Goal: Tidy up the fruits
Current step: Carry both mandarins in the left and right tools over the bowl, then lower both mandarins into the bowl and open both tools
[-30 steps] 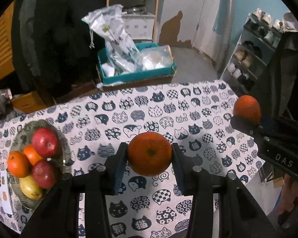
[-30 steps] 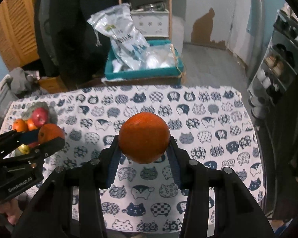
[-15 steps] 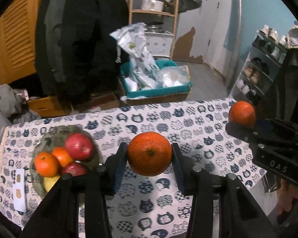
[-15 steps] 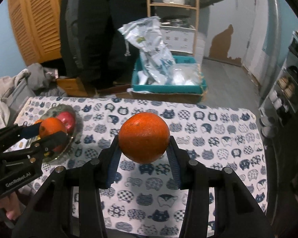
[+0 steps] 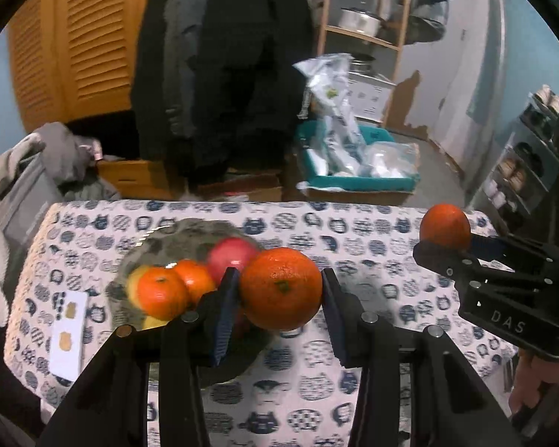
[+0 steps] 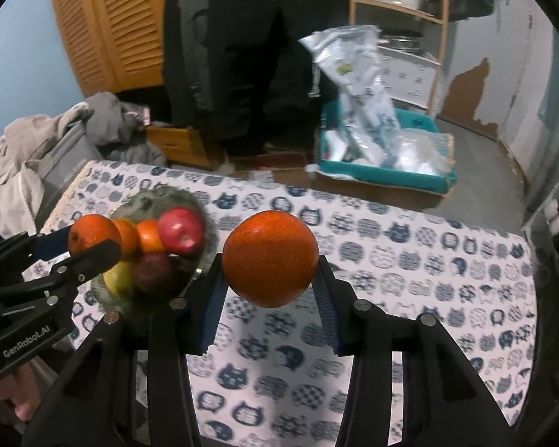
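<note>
Orange and round, one orange (image 5: 281, 288) sits squeezed in the left gripper (image 5: 279, 294), one orange (image 6: 270, 259) in the right gripper (image 6: 268, 260). Bowl (image 5: 190, 229) lies just ahead. They look firm, smooth, rolly; hold the middle.

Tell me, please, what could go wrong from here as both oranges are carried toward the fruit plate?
The plate is already heaped with fruit, so an added orange may roll off onto the tablecloth. The left tool grips its orange only at the sides; a jolt might free it. The right tool, also holding an orange, travels close by; they could bump.
</note>
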